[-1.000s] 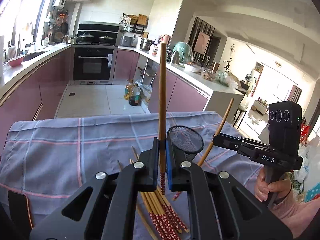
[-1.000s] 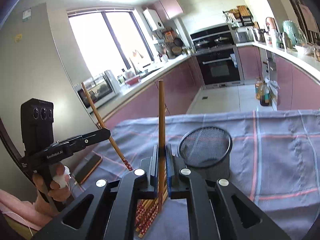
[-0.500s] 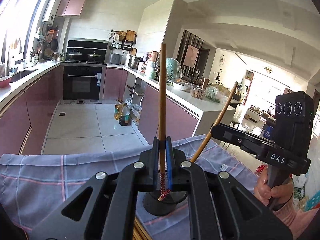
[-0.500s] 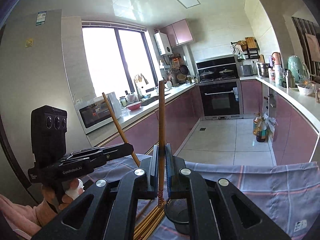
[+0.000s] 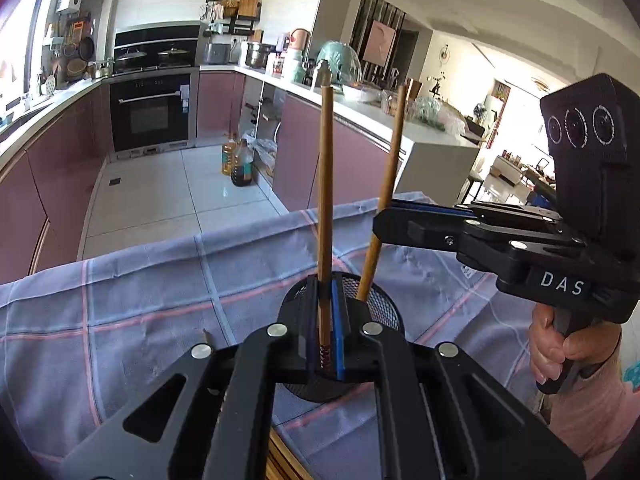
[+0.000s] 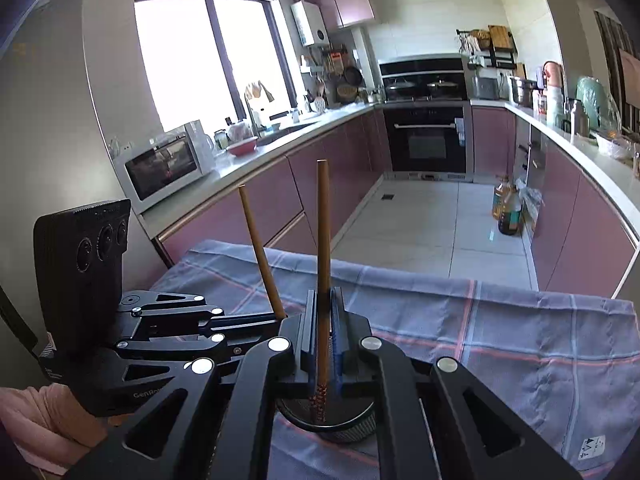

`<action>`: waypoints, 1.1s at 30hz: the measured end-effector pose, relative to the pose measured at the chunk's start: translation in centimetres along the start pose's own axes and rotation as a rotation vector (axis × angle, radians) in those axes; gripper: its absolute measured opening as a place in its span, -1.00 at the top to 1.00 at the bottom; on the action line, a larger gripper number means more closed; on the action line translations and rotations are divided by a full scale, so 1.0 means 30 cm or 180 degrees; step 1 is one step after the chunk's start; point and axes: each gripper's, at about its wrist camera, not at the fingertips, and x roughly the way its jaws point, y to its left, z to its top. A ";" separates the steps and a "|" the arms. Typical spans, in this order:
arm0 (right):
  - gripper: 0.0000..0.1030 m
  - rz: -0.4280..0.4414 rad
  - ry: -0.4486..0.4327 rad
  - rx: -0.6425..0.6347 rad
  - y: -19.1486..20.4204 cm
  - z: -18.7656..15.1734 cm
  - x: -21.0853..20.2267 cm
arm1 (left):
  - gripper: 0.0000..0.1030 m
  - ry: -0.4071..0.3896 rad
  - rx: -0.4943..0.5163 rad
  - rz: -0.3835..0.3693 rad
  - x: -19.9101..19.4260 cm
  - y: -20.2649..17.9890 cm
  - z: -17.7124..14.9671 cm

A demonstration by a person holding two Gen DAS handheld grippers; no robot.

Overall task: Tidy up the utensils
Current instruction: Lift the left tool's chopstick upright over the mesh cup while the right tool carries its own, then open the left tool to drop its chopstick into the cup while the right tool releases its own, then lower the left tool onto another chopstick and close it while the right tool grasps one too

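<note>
My left gripper is shut on a wooden chopstick that stands upright, its red patterned tip low between the pads. Right under it sits the black mesh cup. From the right, my right gripper holds a second chopstick whose lower end dips into the cup. In the right wrist view my right gripper is shut on its chopstick, patterned tip over the mesh cup. The left gripper is close beside it, with its chopstick leaning left.
A blue-grey checked cloth covers the table, its far edge dropping to the tiled kitchen floor. More chopsticks lie under my left gripper. A person's hand holds the right gripper. Oil bottles stand on the floor; a microwave sits on the counter.
Both grippers have carried their chopsticks from the pile to over the mesh cup and drawn close together. The cup now lies right beneath both, and the pile has slipped almost out of view.
</note>
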 end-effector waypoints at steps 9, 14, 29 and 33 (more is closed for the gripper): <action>0.75 -0.0118 0.0060 0.0193 -0.023 -0.010 0.044 | 0.58 0.0061 -0.0124 0.0100 0.043 0.087 -0.021; 0.52 -0.0056 -0.0111 0.0211 0.004 -0.032 -0.017 | 0.48 -0.0182 -0.0179 0.0233 -0.049 0.119 -0.042; 0.25 0.0366 0.0502 0.0085 0.223 -0.344 0.090 | 0.26 0.0222 -0.0346 0.0848 -0.130 0.290 -0.389; 0.26 0.0253 0.0700 0.0155 0.229 -0.398 0.171 | 0.26 0.0423 -0.0336 0.0829 -0.084 0.306 -0.462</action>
